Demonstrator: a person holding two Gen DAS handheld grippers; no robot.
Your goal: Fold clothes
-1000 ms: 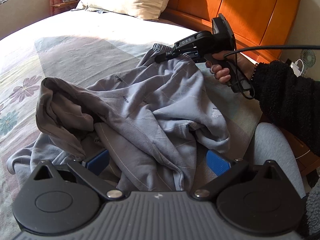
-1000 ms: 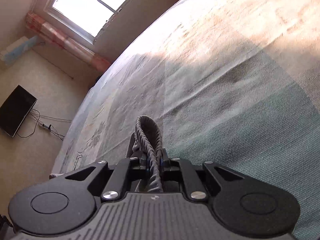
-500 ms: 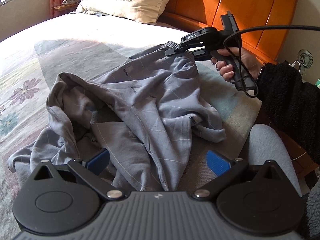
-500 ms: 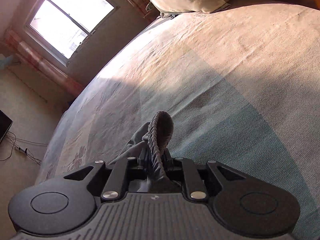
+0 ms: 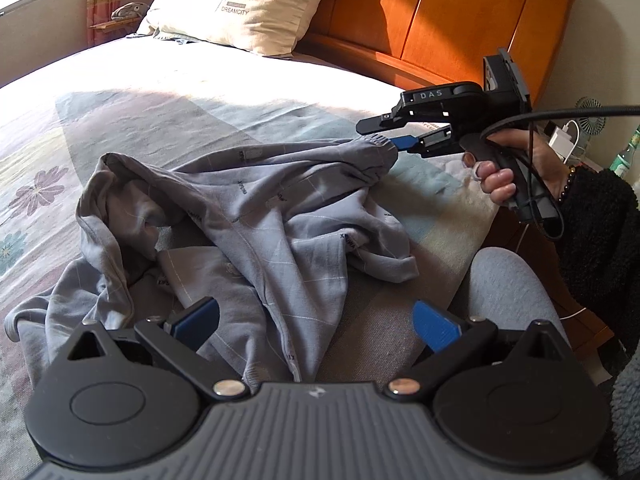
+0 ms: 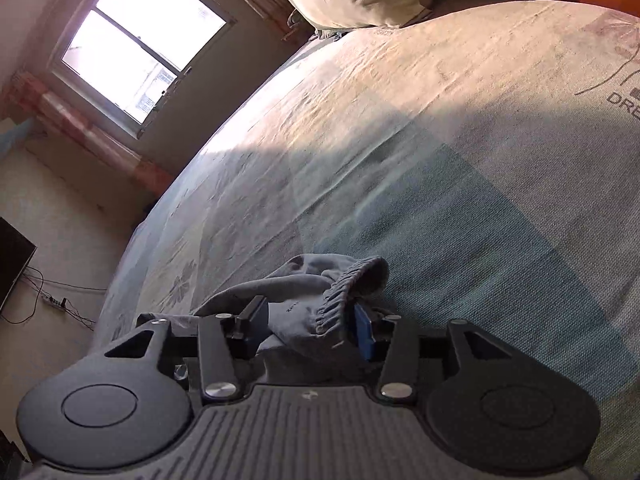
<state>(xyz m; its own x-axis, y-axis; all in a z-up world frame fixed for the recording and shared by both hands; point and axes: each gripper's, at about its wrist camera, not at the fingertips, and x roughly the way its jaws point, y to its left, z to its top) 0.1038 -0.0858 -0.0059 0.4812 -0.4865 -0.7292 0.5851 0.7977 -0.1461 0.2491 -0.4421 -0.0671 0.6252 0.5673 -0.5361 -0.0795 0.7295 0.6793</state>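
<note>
Though half in sun, bed [image 5: 160, 112]: wide mattress under a pale blue-green sheet printed with flowers; carries the whole job, with bare sheet beyond the cloth on the headboard side.
Garment [image 5: 280, 232]: grey-blue soft cotton piece with thin pale grid lines; lying crumpled on the near part of the bed, one end now drawn out long toward the wooden headboard, lower and flatter than the heaped bundle of a second ago.
Right gripper [image 5: 380, 134]: black two-finger claw with blue pads, in a hand with a dark fleece sleeve; clenched a second ago, jaws opening now, so letting go.
Left gripper [image 5: 316, 320]: same black build, released, jaws spread wide; hovering low over the near edge of the garment, a ridge of cloth running between the pads, nothing pinched; kept its place over the last second.
Elastic hem [image 6: 340, 292]: gathered, ribbed edge at the drawn-out end; lying loose between the parting right jaws, close against the blue pad on one side, no squeeze visible.
Meaning for the task: judged as the end of a pull-out step, hem laid down at full stretch; most of the cloth near the left claw bunched and unfolded, so spreading not finished and folding proper not yet begun.
</note>
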